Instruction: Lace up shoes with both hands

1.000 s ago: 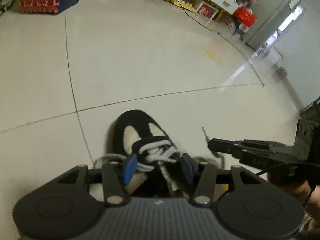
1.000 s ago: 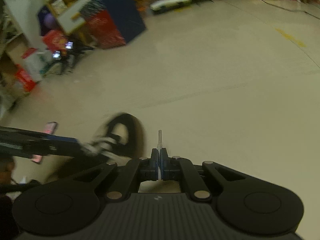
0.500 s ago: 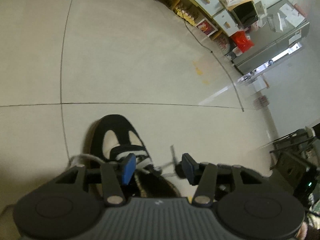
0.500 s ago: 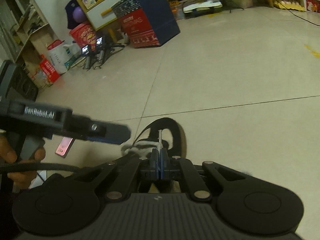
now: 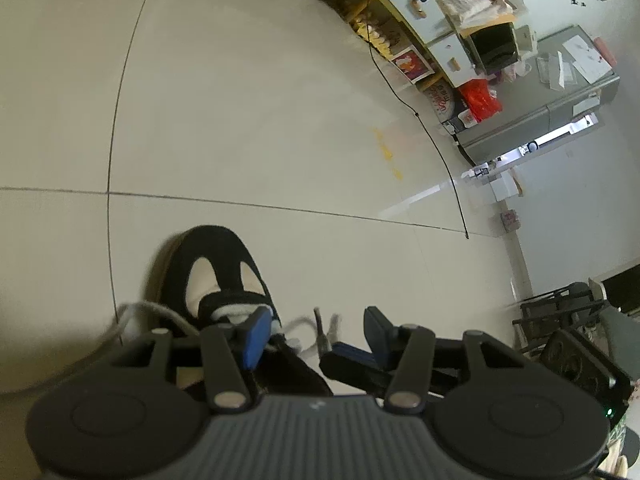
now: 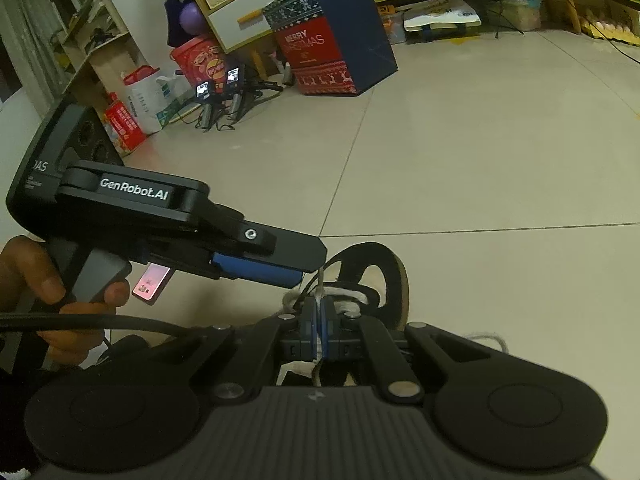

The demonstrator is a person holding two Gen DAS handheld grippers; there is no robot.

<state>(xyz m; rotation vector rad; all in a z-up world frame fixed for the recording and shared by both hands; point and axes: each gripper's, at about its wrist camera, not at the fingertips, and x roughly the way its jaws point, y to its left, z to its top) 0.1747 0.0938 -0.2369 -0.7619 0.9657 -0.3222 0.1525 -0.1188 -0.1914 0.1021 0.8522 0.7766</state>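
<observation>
Right gripper [image 6: 319,330] clamps lace [image 6: 320,288] over shoe [image 6: 376,276], left gripper [image 5: 316,334] agape

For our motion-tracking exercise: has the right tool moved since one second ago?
Yes. In the left wrist view, the right tool has shifted left, closing on the shoe.

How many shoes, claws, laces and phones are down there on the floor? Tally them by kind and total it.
Shoes: 1, the black and cream shoe
Claws: 2, the left claw and the right claw
Laces: 1, the white lace
Phones: 1, the pink phone
Total: 5
</observation>
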